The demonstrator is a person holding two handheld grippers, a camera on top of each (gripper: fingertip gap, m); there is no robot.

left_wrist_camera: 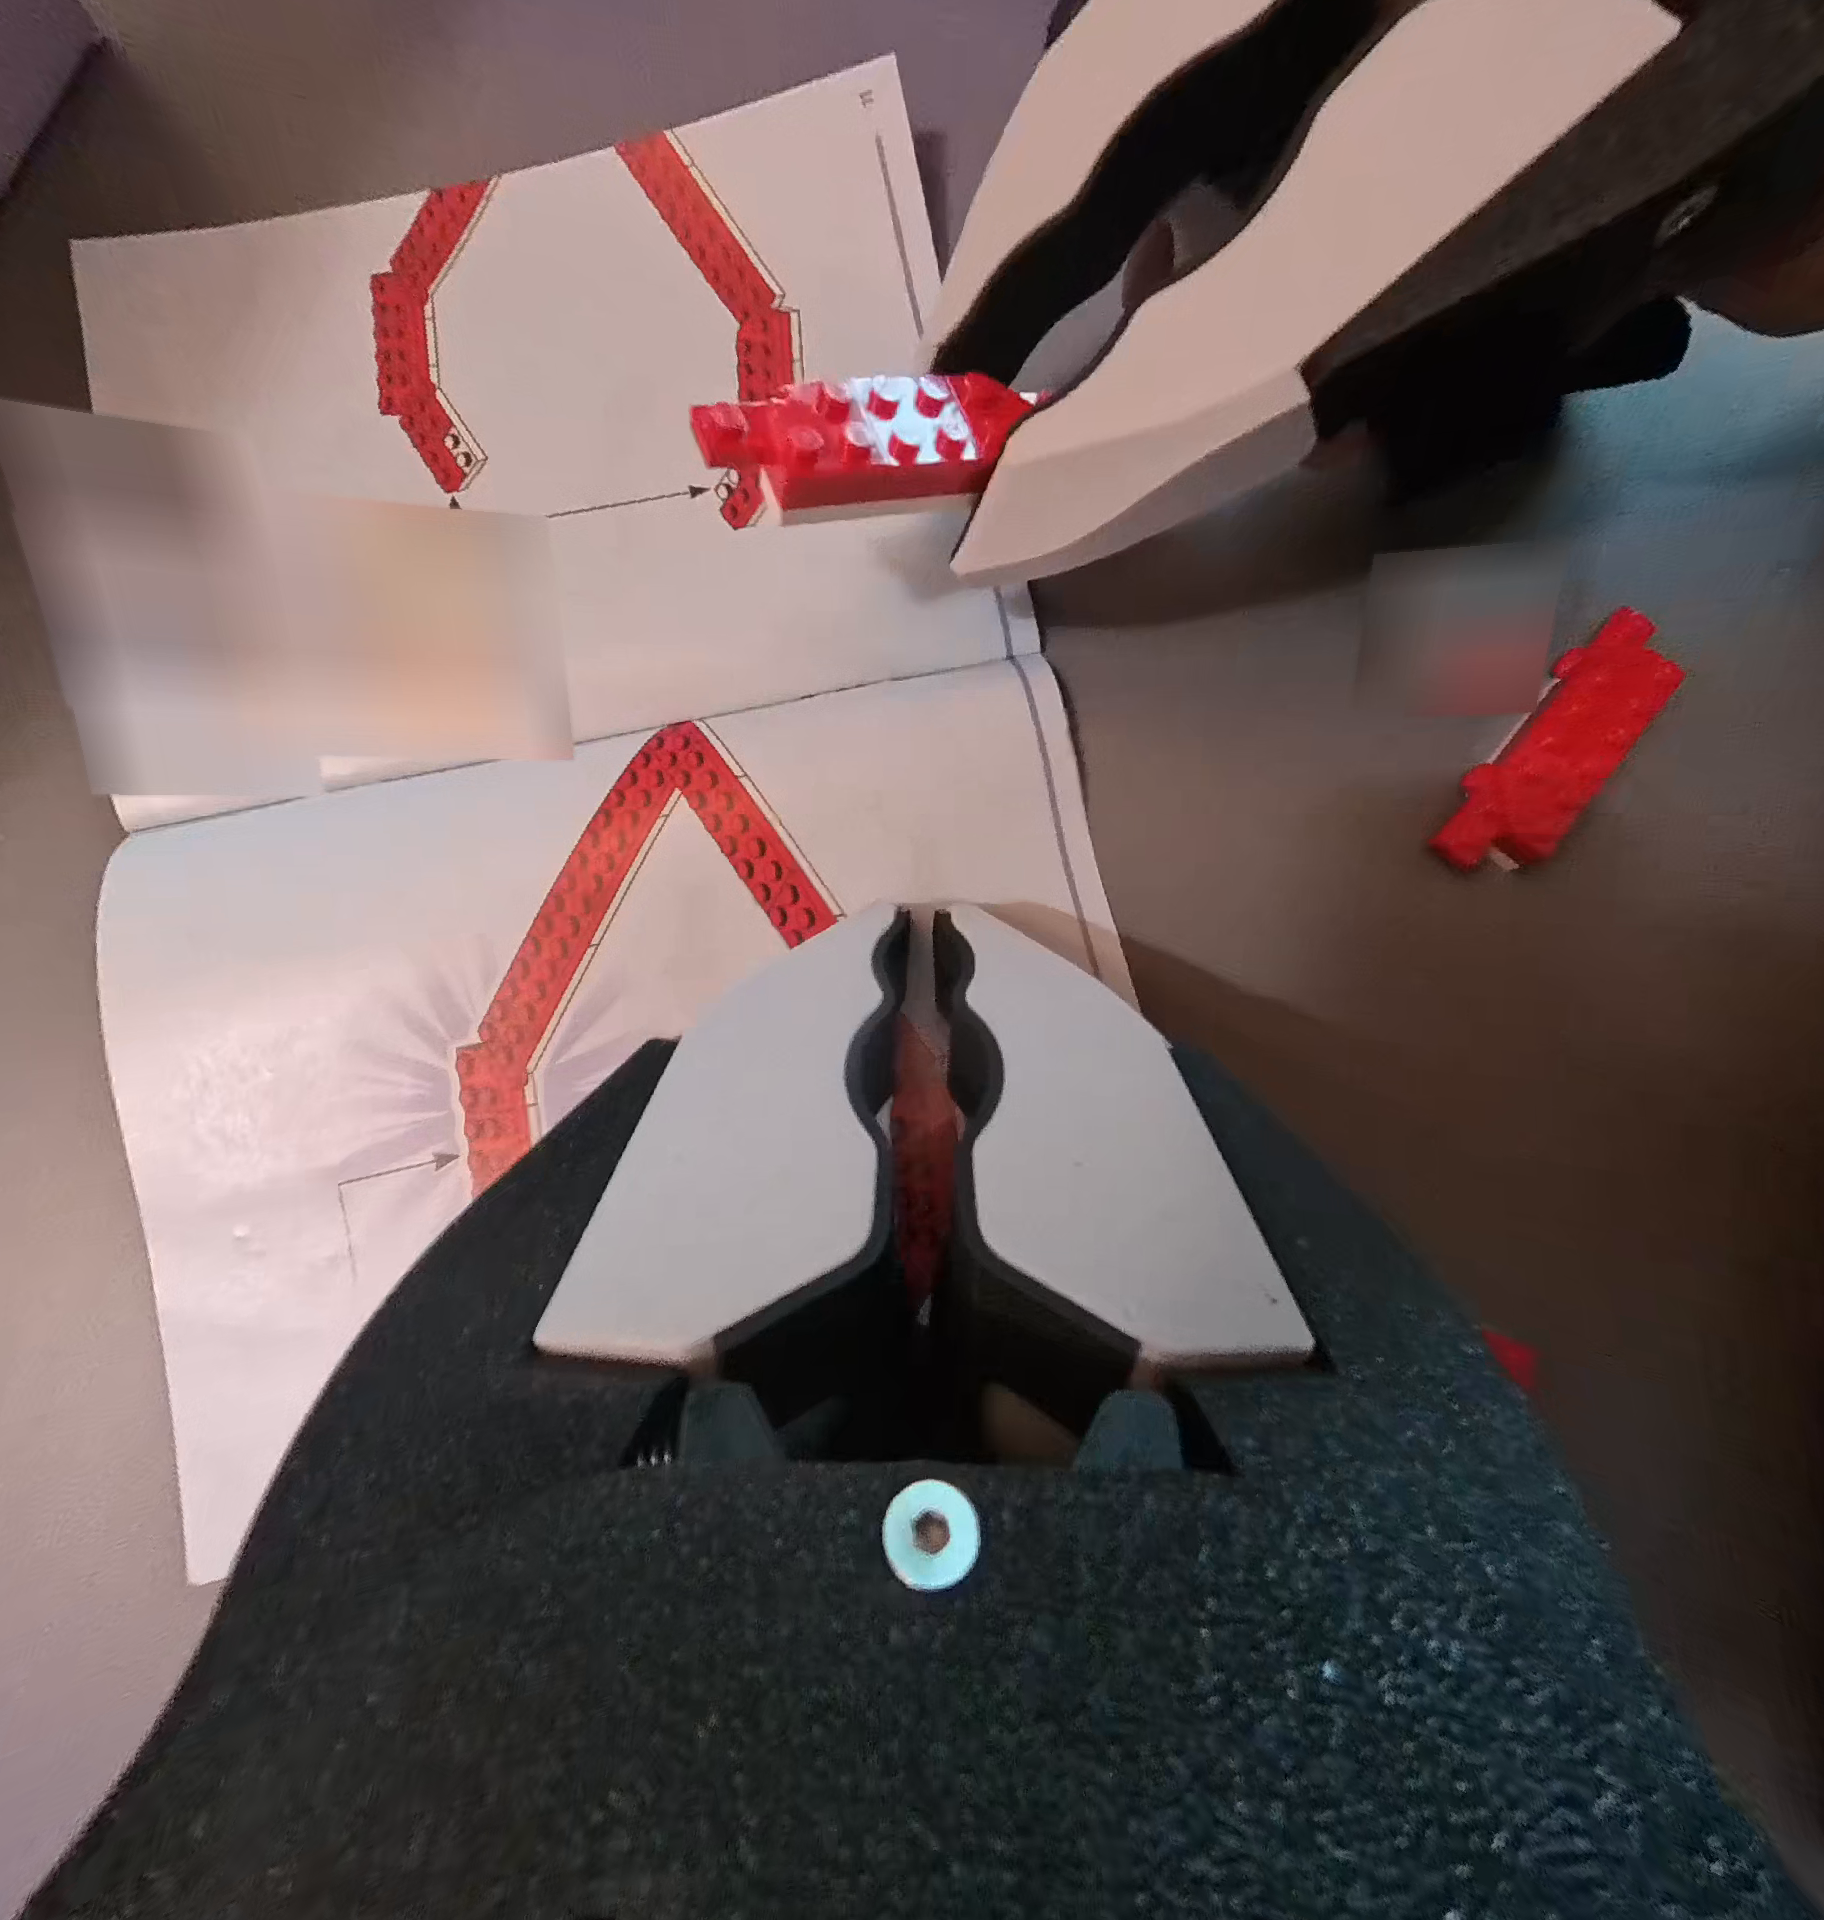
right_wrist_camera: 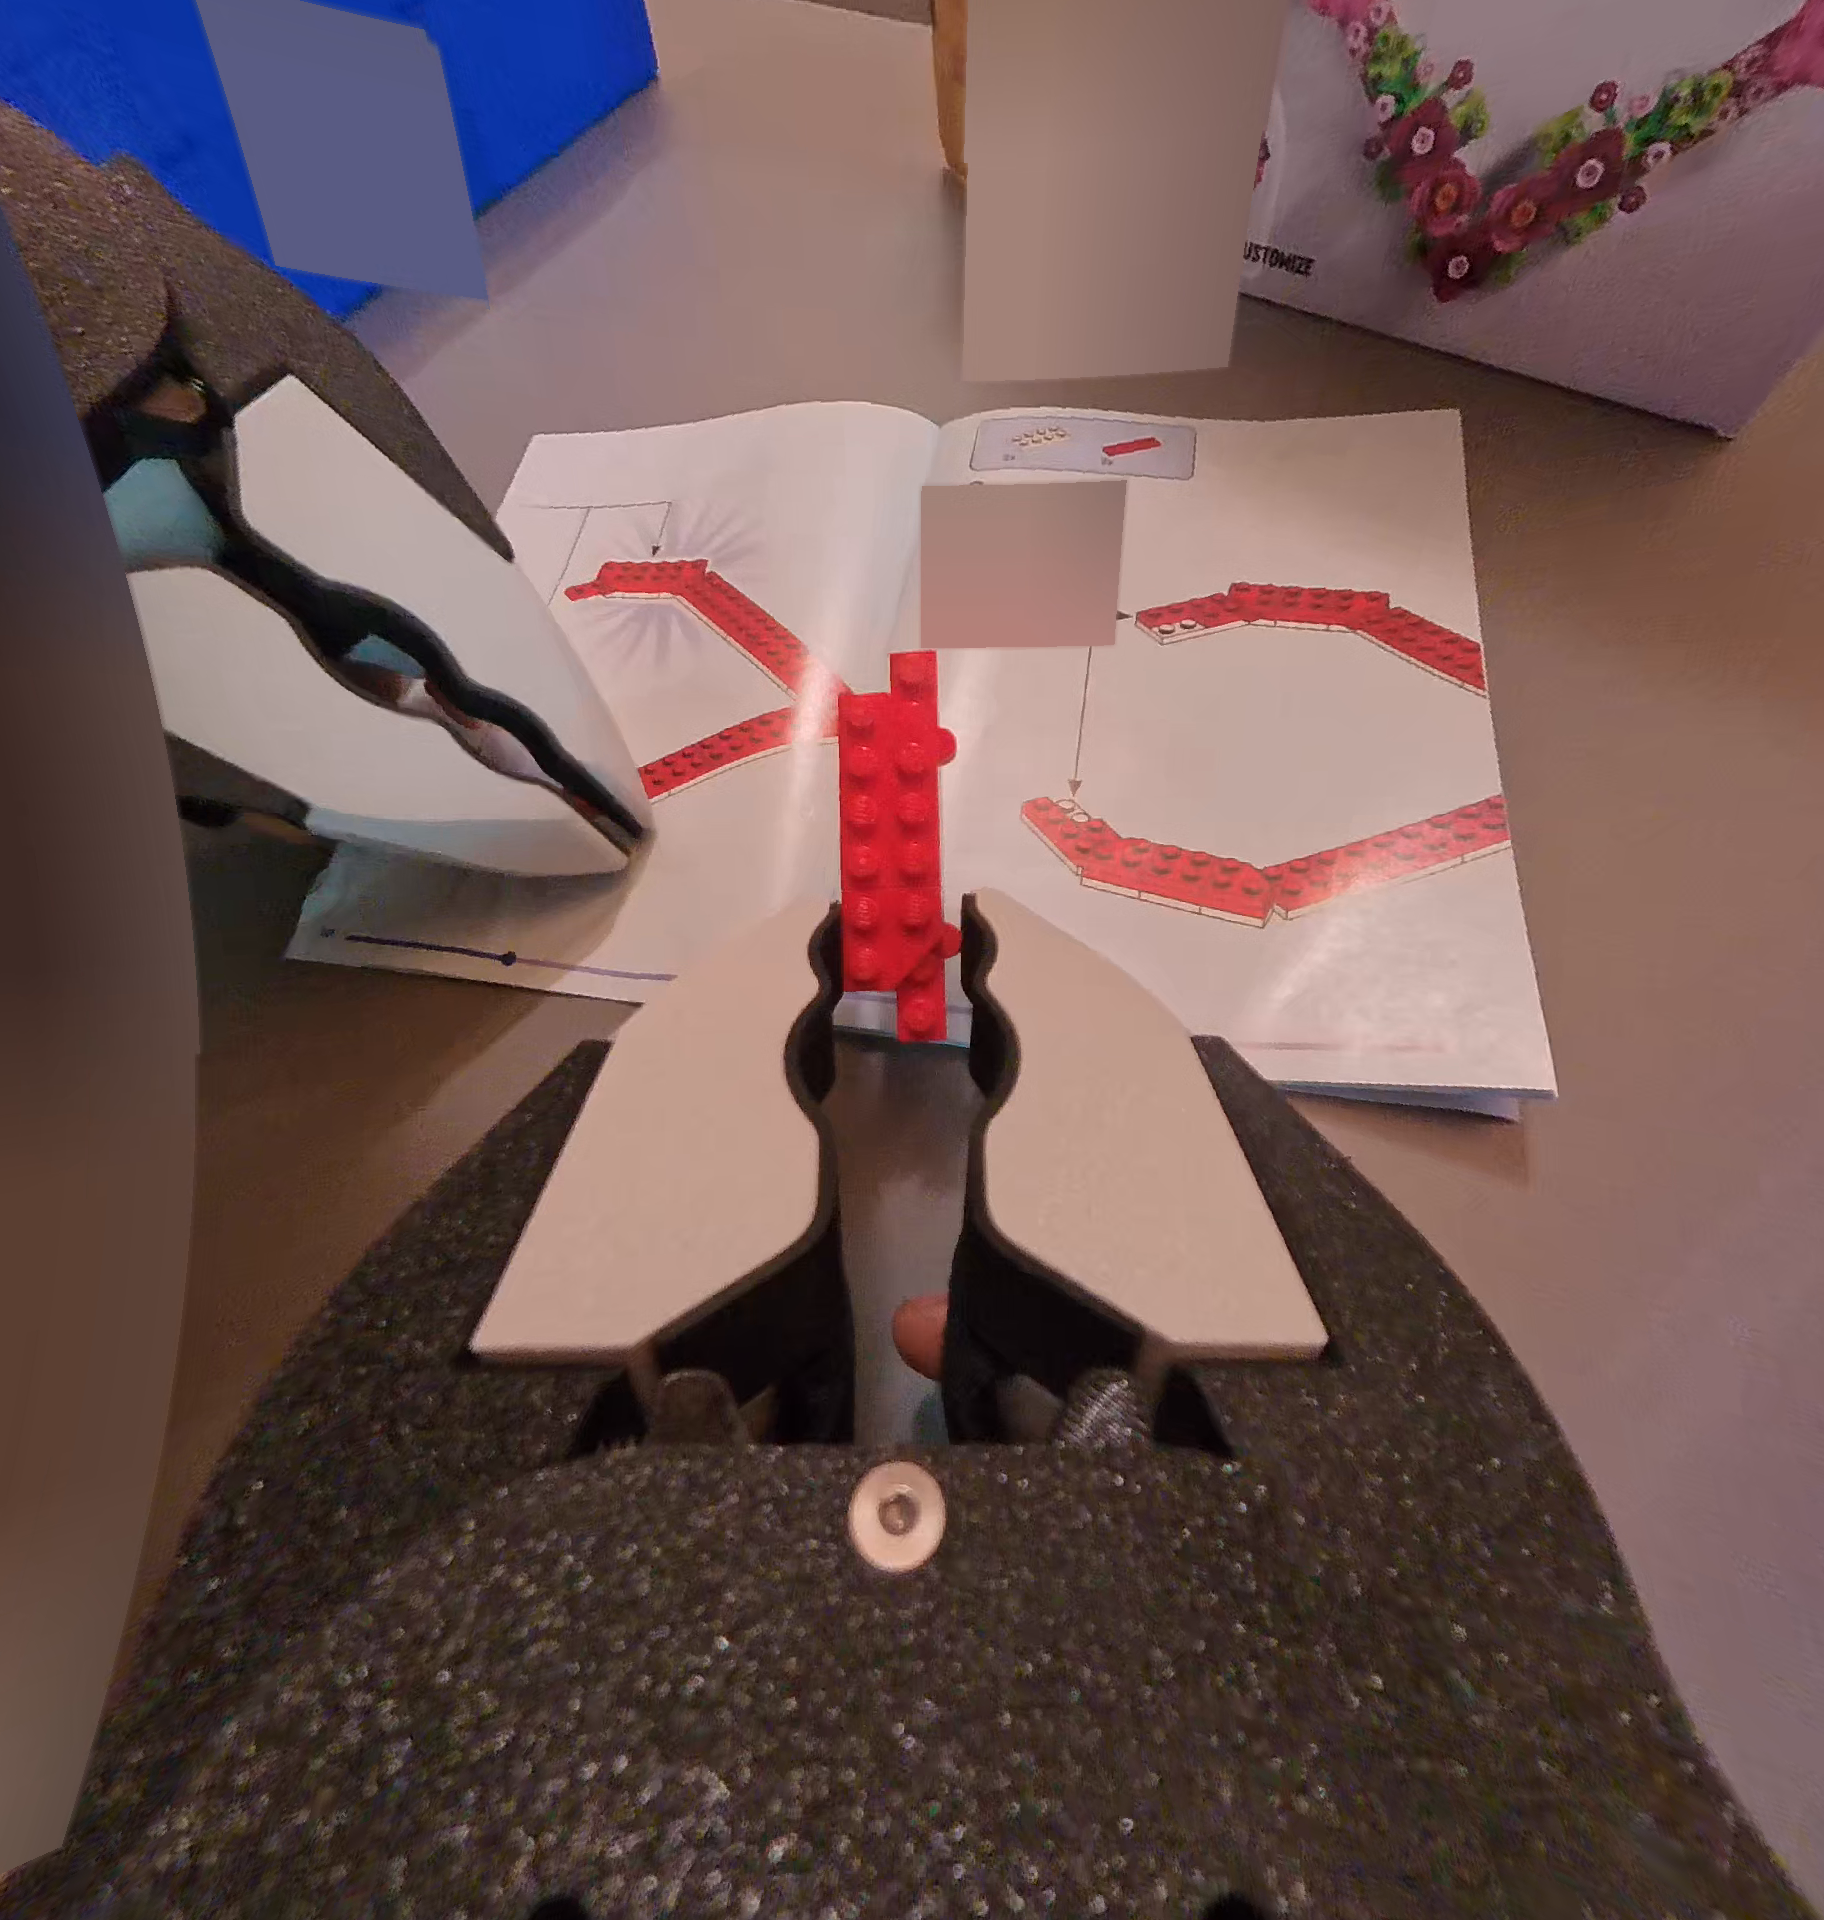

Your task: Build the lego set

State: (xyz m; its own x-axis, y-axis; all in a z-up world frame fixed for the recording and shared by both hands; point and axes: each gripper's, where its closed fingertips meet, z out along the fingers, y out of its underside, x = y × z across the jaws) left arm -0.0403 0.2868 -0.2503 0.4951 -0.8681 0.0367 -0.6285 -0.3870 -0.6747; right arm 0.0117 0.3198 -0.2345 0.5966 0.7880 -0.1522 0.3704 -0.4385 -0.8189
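Note:
My right gripper (right_wrist_camera: 900, 935) is shut on the near end of a long red studded plate assembly (right_wrist_camera: 892, 821) and holds it above the open instruction booklet (right_wrist_camera: 1303, 935). In the left wrist view the same gripper (left_wrist_camera: 991, 457) comes in from the upper right, and the assembly (left_wrist_camera: 846, 442) sticks out level to the left. My left gripper (left_wrist_camera: 921, 916) is shut over the booklet's near page (left_wrist_camera: 295, 1039). Red shows through its gap and looks like the printed page. It shows at the left in the right wrist view (right_wrist_camera: 627, 831). A second red assembly (left_wrist_camera: 1557, 743) lies on the brown table.
A white set box with printed flowers (right_wrist_camera: 1614, 208) stands at the back right. A blue object (right_wrist_camera: 575, 94) is at the back left. A small red bit (left_wrist_camera: 1510, 1361) lies on the table (left_wrist_camera: 1407, 1039) right of my left gripper.

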